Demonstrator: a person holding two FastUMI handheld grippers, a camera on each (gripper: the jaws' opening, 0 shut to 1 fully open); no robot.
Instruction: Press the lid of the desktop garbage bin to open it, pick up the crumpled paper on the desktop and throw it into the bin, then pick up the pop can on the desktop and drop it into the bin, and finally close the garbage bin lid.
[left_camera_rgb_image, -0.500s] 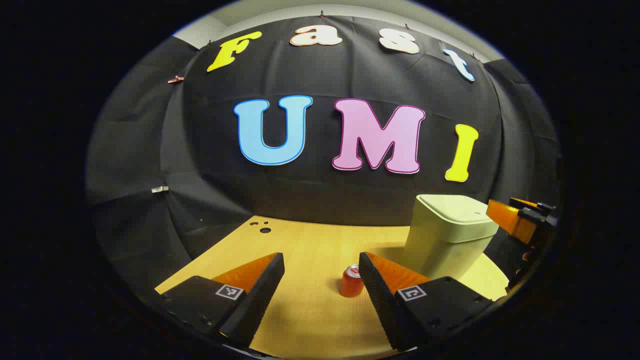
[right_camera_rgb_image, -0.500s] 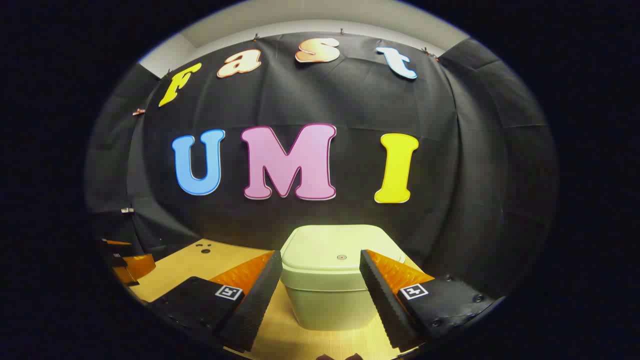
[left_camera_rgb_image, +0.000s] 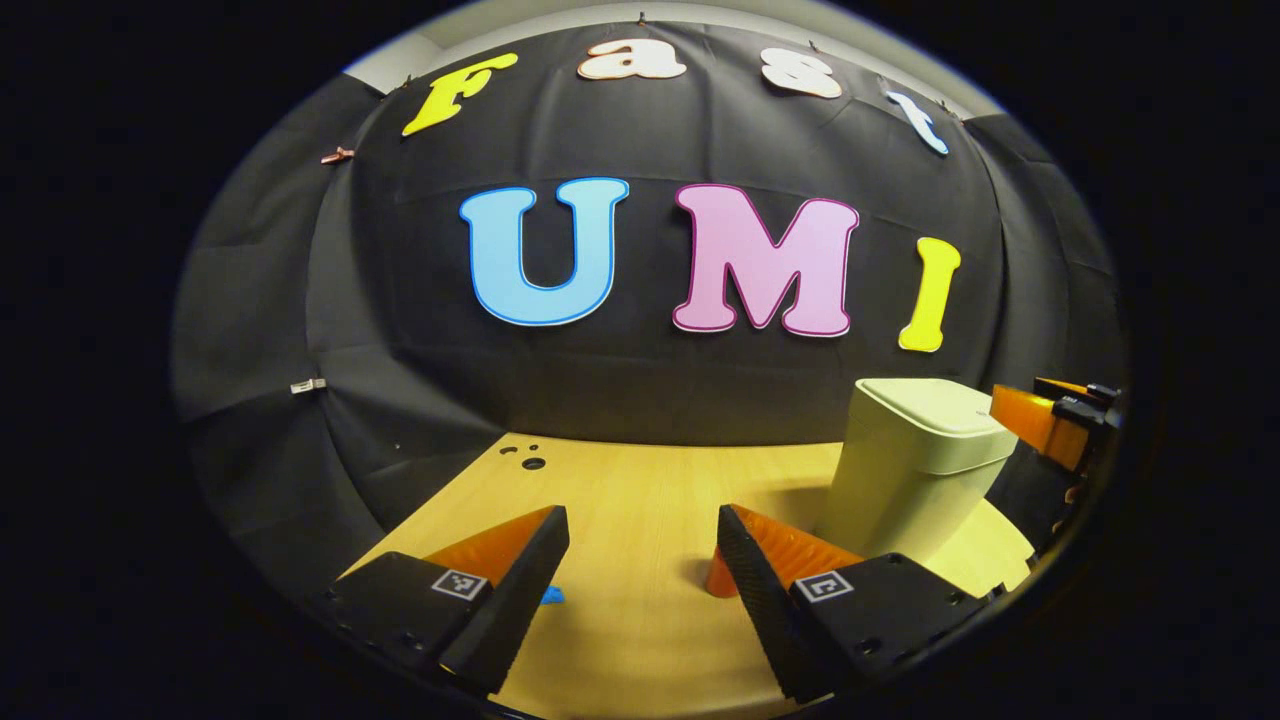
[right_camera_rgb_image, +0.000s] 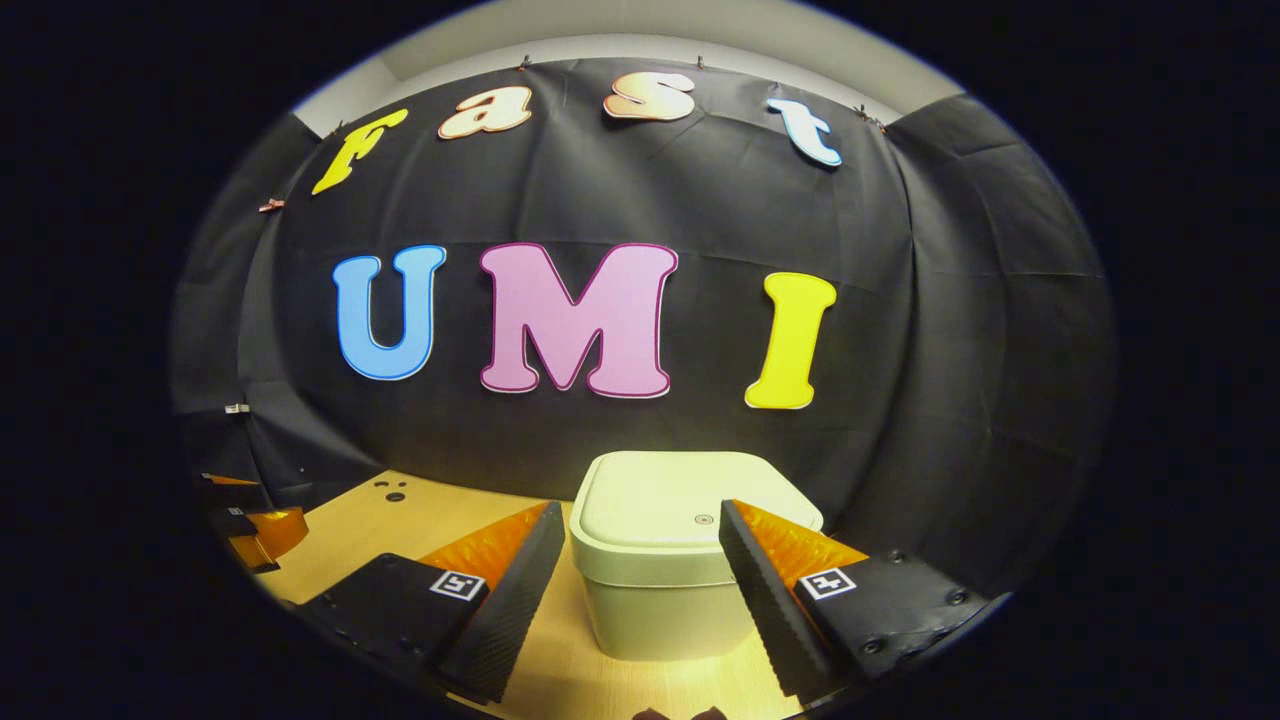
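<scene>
Pale wooden desk (left_camera_rgb_image: 620, 500) carries a cream plastic lidded bin (right_camera_rgb_image: 665, 560) near its back edge; both the left gripper (left_camera_rgb_image: 640, 570) and right gripper (right_camera_rgb_image: 640, 575) are spread wide, grasping nothing.

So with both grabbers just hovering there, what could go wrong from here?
The bin has its lid shut, so nothing can go in until it is pressed. The right gripper, open, faces the bin; a sideways push might slide it on the table. The can sits partly hidden behind the left gripper, open, so a finger could knock it over.
</scene>
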